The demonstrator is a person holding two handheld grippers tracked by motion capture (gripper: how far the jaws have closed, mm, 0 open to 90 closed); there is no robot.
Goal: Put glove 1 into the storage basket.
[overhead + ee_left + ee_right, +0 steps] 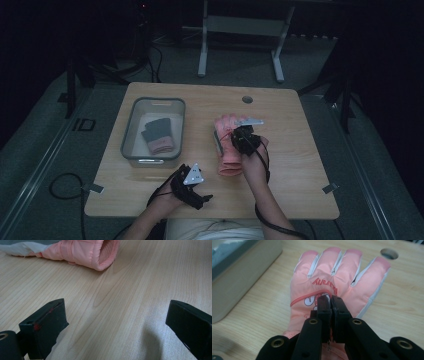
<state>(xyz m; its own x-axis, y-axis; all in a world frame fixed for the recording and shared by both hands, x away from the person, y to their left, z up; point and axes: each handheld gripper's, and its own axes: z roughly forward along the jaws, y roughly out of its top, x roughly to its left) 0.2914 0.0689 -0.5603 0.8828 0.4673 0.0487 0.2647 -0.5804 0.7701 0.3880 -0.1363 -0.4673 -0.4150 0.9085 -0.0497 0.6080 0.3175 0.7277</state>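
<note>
One light wooden table (pixel 295 165) carries everything. On it lie one pink padded glove (pixel 329 277), and to that glove's left one grey plastic bin (pixel 131 131) holding one dark grey-and-pink glove (pixel 158 135). Two black two-jaw grippers: left gripper (pixel 206 199), right gripper (pixel 235 135).

Shiny pink padded-cloth glove (pixel 332 282) on matt wood-grain table (pixel 402 305).

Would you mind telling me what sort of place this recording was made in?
Probably a lab or recording room, dimly lit: a lone wooden table on grey carpet, cables trailing over the floor, and a bare metal desk frame behind.
</note>
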